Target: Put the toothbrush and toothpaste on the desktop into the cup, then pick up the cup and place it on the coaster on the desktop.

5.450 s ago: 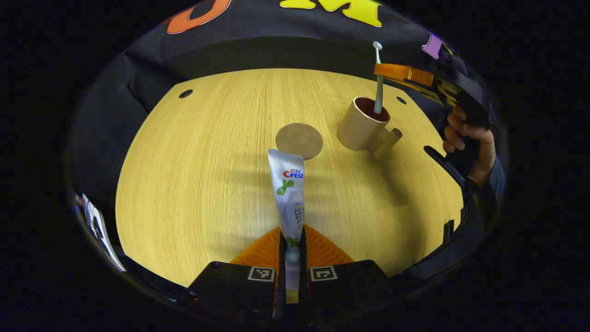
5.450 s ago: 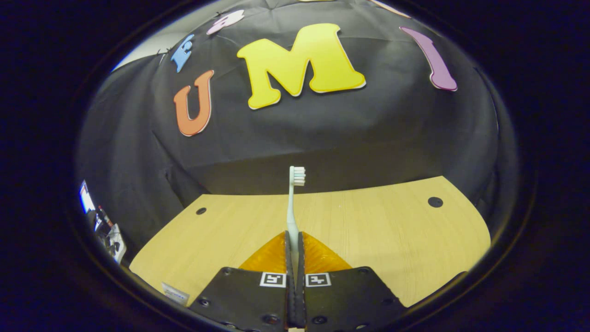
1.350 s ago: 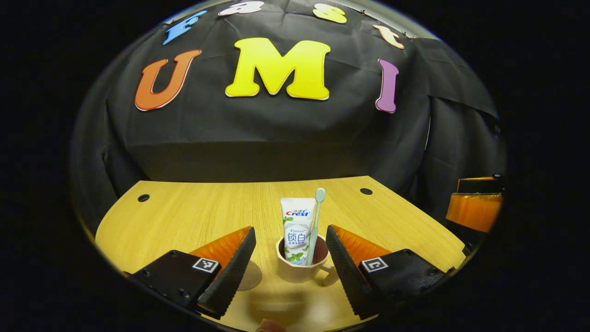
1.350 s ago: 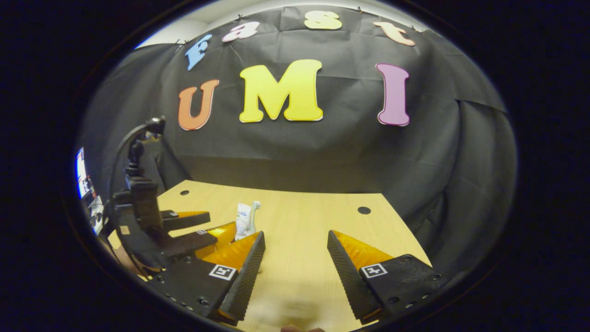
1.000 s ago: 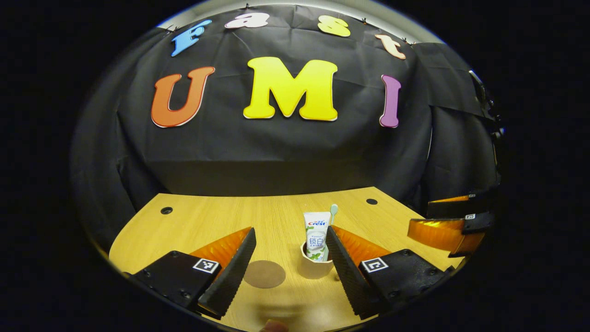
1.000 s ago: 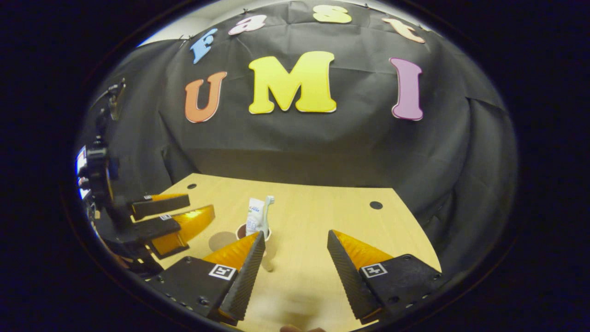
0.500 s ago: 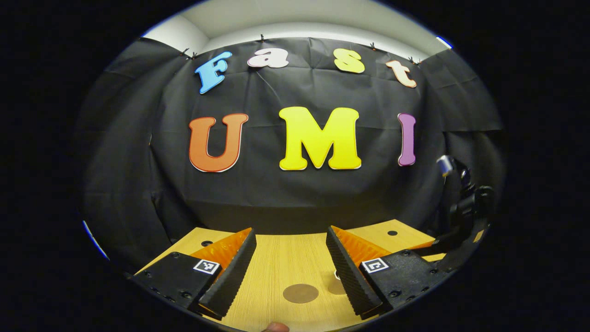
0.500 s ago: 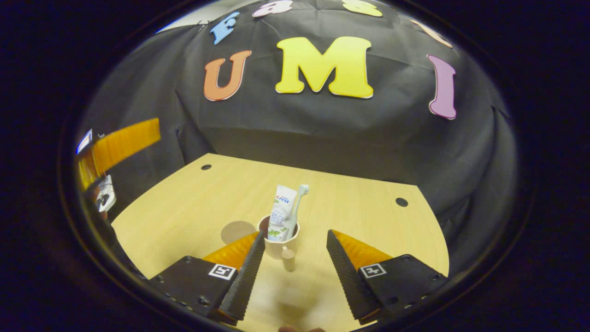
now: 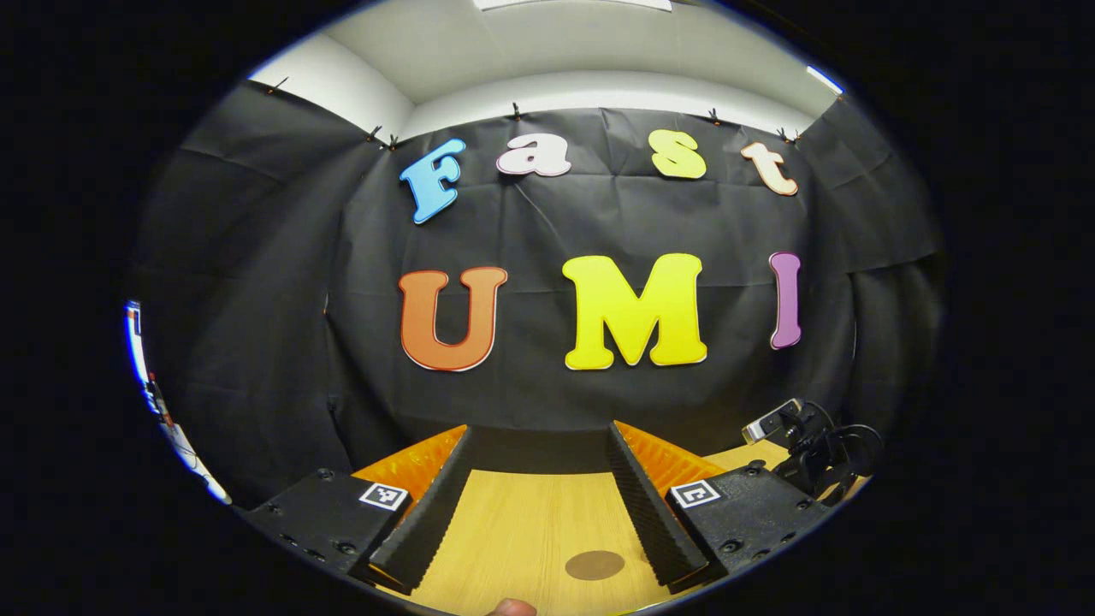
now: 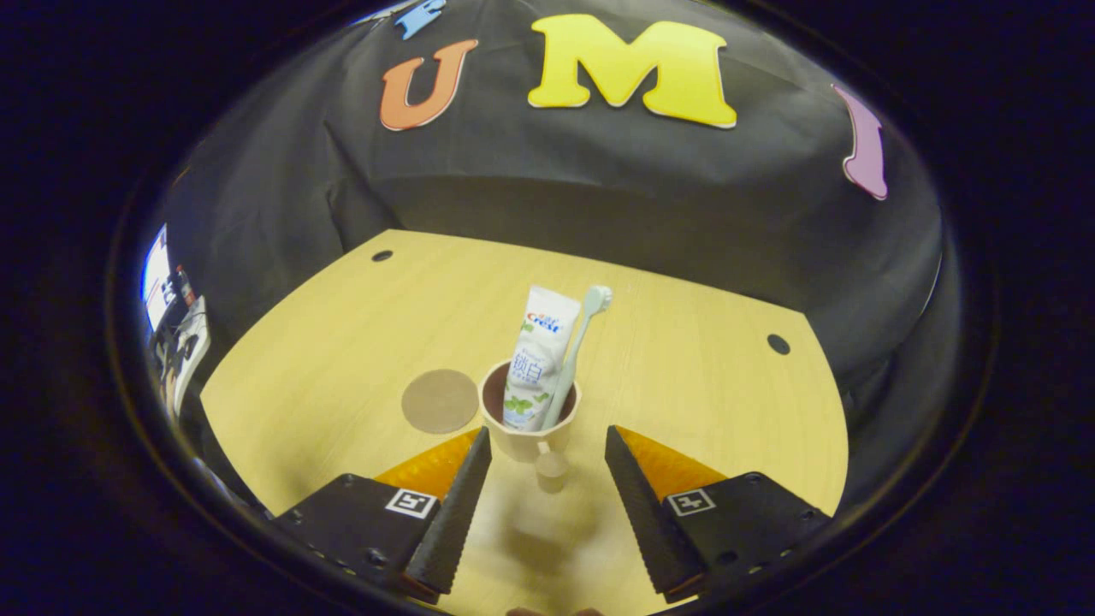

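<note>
In the right gripper view a beige cup (image 10: pixel 516 441) stands upright on the wooden desktop (image 10: pixel 701 385). A white toothpaste tube (image 10: pixel 537 358) and a pale green toothbrush (image 10: pixel 580 340) stand in it. The cup's handle (image 10: pixel 551 466) points toward the camera. My right gripper (image 10: pixel 546 432) is open, with its fingertips on either side of the cup's near wall and handle, apart from both. A round brown coaster (image 10: pixel 440 400) lies flat just left of the cup. In the left gripper view my left gripper (image 9: pixel 539 432) is open, raised and level, with the coaster (image 9: pixel 594 565) low between its fingers.
Two dark holes (image 10: pixel 382 255) (image 10: pixel 778 344) sit near the desktop's far corners. Some equipment (image 10: pixel 175 329) shows past the desktop's left edge. The upper part of the other gripper's body (image 9: pixel 813 441) shows at the right of the left gripper view.
The left gripper has pulled back and tilted up, and the cup has left its view. The right gripper has tilted down and closed in on the cup. Both stay open.
</note>
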